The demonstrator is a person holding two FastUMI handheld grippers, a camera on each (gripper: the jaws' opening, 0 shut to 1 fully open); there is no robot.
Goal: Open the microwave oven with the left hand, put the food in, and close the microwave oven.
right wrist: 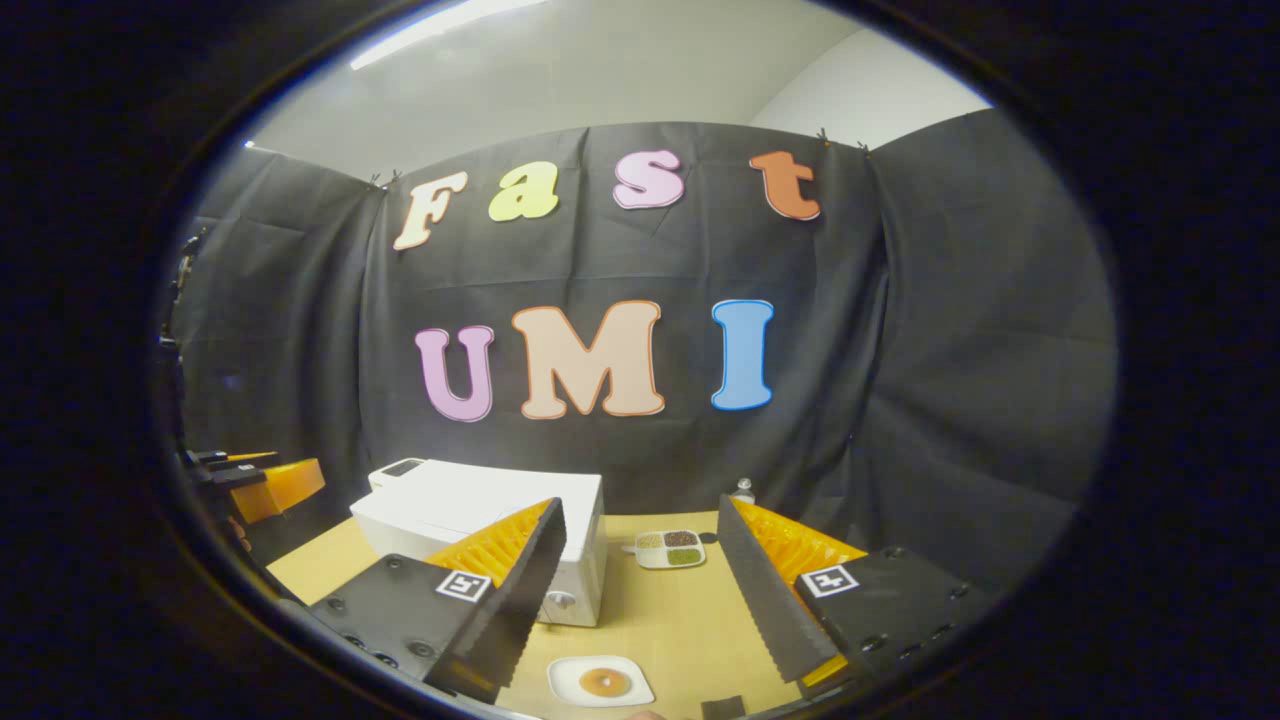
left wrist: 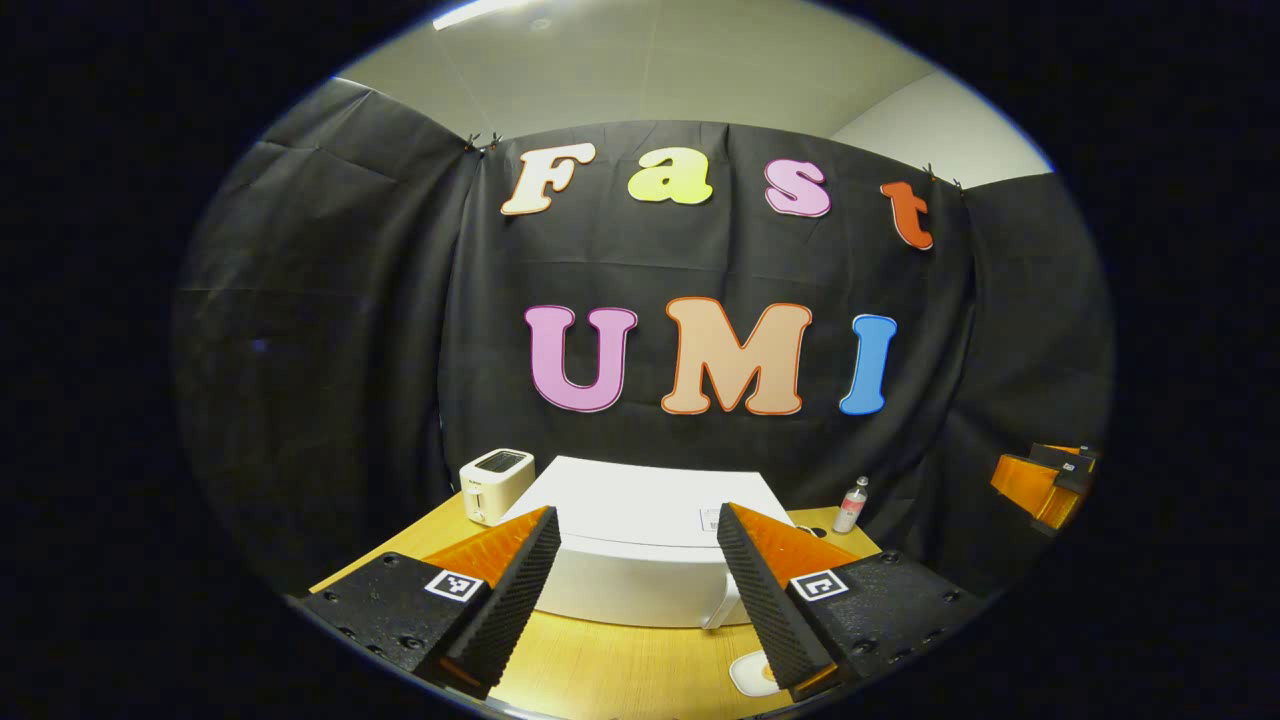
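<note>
White boxy microwave oven sits shut on the wooden table; left claw and right claw gape wide, empty.

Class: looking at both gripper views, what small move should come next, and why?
Probably bring the left gripper forward to the handle on the microwave oven. The door looks closed, both grippers are open and empty, and the food plate sits on the table.
</note>
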